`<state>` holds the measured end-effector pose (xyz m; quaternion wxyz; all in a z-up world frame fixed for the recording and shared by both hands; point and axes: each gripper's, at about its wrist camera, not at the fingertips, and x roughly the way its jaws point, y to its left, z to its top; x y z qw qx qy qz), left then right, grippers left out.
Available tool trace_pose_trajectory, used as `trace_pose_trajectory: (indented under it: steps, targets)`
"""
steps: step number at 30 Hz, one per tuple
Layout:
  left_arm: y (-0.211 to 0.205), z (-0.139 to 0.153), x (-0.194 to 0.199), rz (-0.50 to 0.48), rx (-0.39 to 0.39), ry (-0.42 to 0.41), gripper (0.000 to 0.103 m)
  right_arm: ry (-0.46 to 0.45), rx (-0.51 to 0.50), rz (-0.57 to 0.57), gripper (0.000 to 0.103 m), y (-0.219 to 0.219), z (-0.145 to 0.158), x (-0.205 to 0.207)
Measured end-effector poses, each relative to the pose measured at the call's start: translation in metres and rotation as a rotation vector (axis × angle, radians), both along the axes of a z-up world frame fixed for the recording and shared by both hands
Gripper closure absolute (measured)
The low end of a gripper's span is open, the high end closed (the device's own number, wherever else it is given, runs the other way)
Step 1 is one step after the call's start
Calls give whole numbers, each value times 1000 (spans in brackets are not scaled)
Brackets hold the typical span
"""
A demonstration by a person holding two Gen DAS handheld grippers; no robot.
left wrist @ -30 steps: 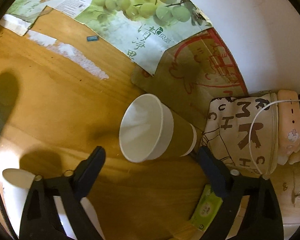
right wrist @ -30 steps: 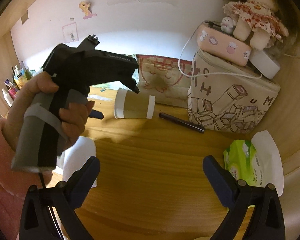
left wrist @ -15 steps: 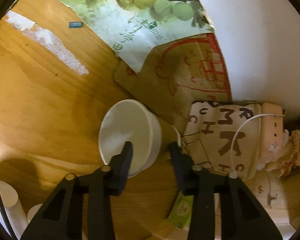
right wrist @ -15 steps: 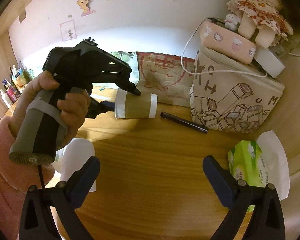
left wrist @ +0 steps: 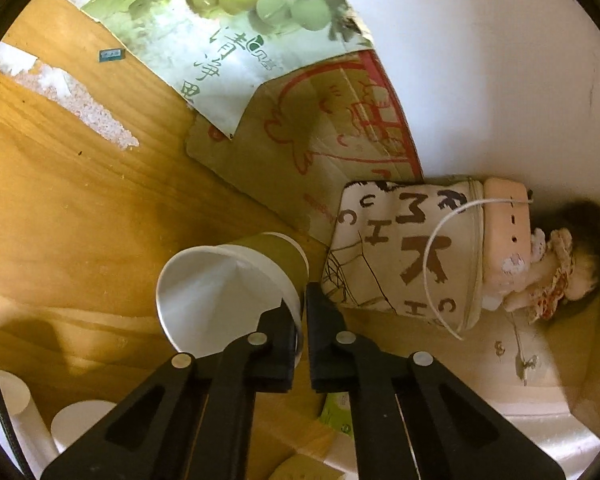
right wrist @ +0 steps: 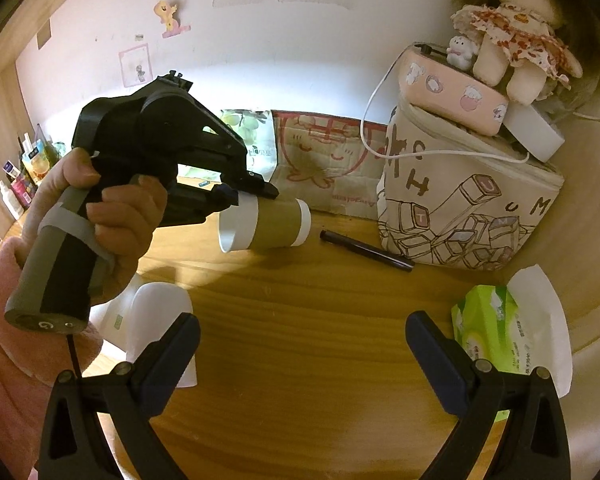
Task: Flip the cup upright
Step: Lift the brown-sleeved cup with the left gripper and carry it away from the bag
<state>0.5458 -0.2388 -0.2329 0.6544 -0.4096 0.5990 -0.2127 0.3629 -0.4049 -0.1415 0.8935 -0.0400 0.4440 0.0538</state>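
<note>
A paper cup point(left wrist: 228, 292) with a brown sleeve lies on its side, its white mouth facing my left wrist camera. My left gripper point(left wrist: 303, 312) is shut on the cup's rim wall, one finger inside the mouth and one outside. In the right wrist view the cup point(right wrist: 266, 224) is held on its side just above the wooden table, with the left gripper point(right wrist: 244, 196) pinching its rim from the left. My right gripper point(right wrist: 302, 340) is open and empty over the table's front part.
A black pen point(right wrist: 366, 250) lies right of the cup. A printed bag point(right wrist: 464, 208) with a doll stands at the back right. A green tissue pack point(right wrist: 490, 332) lies right. White upturned cups point(right wrist: 160, 320) stand left. Cardboard point(right wrist: 324, 160) leans on the wall.
My left gripper closed from open onto the cup's rim, one finger going inside the mouth. The cup has come up slightly off the table. The right gripper stayed in place, open.
</note>
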Motion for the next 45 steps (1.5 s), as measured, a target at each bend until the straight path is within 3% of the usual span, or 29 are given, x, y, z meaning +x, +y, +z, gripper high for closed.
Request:
trace_pose_trajectory:
  steps: [16, 30, 45]
  targets:
    - [9, 58, -51, -189, 4, -140, 100, -56, -18, -50, 0, 11, 26, -38]
    - [32, 107, -123, -450, 90, -290, 100, -89, -33, -175, 0, 55, 35, -111]
    - [67, 124, -202, -699, 177, -395, 100, -107, -33, -280, 0, 112, 37, -170]
